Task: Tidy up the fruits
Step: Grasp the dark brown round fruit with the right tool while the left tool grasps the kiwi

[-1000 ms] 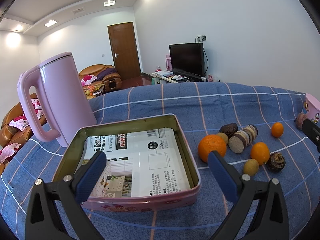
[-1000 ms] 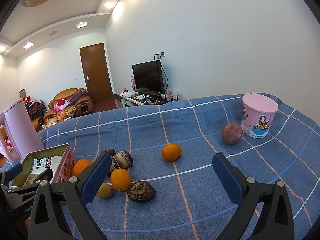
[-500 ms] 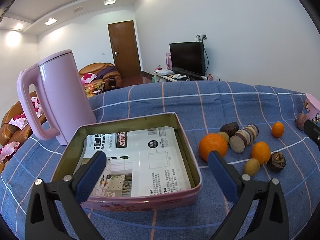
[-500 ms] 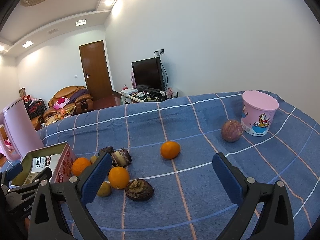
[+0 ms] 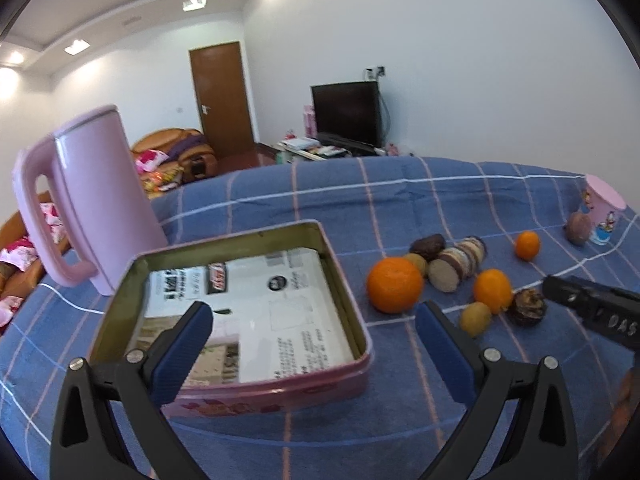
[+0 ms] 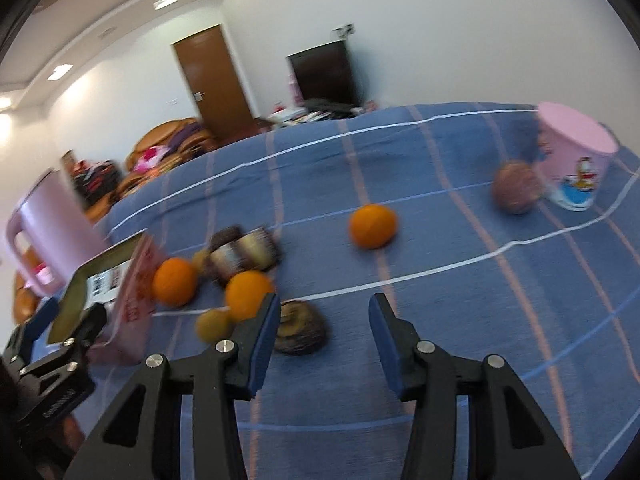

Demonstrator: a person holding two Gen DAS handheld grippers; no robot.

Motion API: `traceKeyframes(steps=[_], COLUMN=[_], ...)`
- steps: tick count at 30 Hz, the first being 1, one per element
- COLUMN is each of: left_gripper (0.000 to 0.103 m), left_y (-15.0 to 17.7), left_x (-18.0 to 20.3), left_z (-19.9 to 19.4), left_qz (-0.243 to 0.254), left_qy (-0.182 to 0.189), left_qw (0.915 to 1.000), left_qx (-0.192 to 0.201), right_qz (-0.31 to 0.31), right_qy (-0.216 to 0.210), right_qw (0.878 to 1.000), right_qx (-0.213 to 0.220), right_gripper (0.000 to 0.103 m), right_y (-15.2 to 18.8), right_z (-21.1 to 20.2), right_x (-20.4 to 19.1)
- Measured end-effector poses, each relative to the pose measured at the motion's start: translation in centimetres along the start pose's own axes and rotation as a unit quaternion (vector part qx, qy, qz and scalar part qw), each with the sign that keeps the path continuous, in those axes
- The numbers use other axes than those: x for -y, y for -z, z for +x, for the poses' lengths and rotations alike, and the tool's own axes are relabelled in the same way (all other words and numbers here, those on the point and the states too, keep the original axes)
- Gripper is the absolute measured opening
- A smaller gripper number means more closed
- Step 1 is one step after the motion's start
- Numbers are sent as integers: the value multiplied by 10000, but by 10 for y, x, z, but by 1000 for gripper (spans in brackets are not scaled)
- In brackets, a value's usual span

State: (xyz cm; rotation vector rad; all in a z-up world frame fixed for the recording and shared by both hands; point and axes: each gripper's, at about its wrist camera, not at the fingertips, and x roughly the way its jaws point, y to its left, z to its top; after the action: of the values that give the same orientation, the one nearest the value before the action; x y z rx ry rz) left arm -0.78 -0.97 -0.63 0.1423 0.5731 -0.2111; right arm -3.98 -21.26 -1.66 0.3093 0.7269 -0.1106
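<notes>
Fruits lie on the blue checked cloth (image 5: 400,200): three oranges (image 5: 395,285), right of the pink tin (image 5: 280,394). Only the left view shows the tin's paper lining (image 5: 280,320); the right view shows the pink cup (image 6: 576,168) whole. Left gripper (image 5: 314,338) gapes wide, empty. Right gripper (image 6: 324,334), its jaws just narrowed, half-open, holds nothing, near a dark fruit (image 6: 300,330).

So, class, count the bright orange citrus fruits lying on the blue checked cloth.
3. The biggest orange lies nearest the tin; a second orange sits in the cluster beside the dark shrivelled fruit; a small orange lies apart, toward the pink cup. None seems hidden.
</notes>
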Motion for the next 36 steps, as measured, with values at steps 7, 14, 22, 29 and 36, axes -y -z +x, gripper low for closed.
traceKeyframes(steps=[7,14,22,29,36], left_gripper=[103,102,80,66,36], left_y=[1,3,6,5,0], left_x=[13,26,50,89,99], left_z=[-7,-12,-7,12,47], left_qz=[310,608,872,1364,1208], left_qy=[253,588,1054,1385,1539], left_qw=[9991,9963,9903,9786,9715], left_qx=[110,151,-226,-678,-1336], right_qz=[-106,-507,-621,-85,-94], right_qy=[-57,147,334,532,661], right_qw=[9983,9965,9954,9984,9974], right_qx=[-566,-654,-652,181,260], right_gripper=[49,49,45,45,45], right_y=[7,7,5,-7,-13], right_z=[24,37,31,-6,-8], right_x=[-5,-17,-10,14,17])
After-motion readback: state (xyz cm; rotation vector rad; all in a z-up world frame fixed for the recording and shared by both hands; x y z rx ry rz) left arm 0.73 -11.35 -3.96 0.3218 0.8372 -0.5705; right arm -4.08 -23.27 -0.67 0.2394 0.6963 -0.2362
